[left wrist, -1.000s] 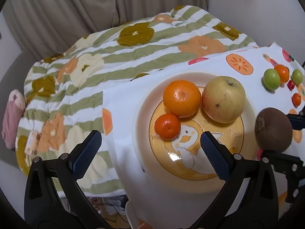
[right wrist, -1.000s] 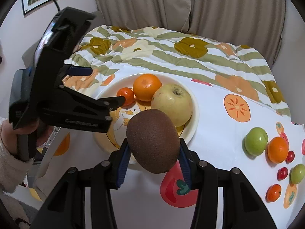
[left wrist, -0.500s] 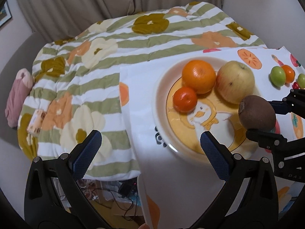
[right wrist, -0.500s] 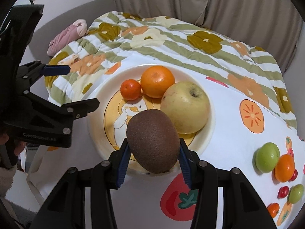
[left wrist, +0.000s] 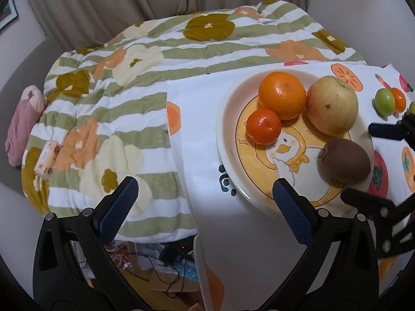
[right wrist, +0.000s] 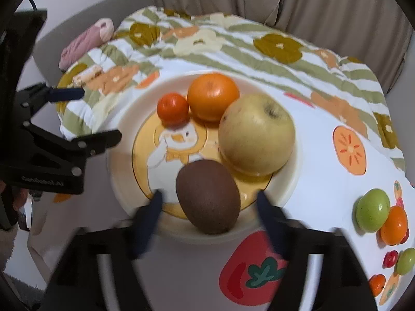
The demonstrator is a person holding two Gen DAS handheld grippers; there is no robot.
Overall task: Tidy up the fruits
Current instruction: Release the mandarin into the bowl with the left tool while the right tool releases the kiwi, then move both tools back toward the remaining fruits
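Observation:
A white plate with a yellow duck print (left wrist: 228, 140) (right wrist: 122, 178) holds a large orange (left wrist: 282, 94) (right wrist: 213, 96), a small tangerine (left wrist: 263, 126) (right wrist: 172, 108), a yellow-red apple (left wrist: 332, 105) (right wrist: 256, 133) and a brown kiwi (left wrist: 343, 161) (right wrist: 207, 196). The kiwi rests on the plate's near rim. My right gripper (right wrist: 208, 198) is open, its fingers either side of the kiwi and apart from it. My left gripper (left wrist: 205, 194) is open and empty, left of the plate.
Small green and orange fruits (right wrist: 372, 210) (left wrist: 385, 101) lie on the fruit-print cloth (right wrist: 324, 189) right of the plate. A striped floral quilt (left wrist: 124, 96) covers the far side. The table edge drops off at the left, cables below (left wrist: 160, 267).
My right gripper has opened and let go of the kiwi, which now rests on the plate. My left gripper has drawn back to the left.

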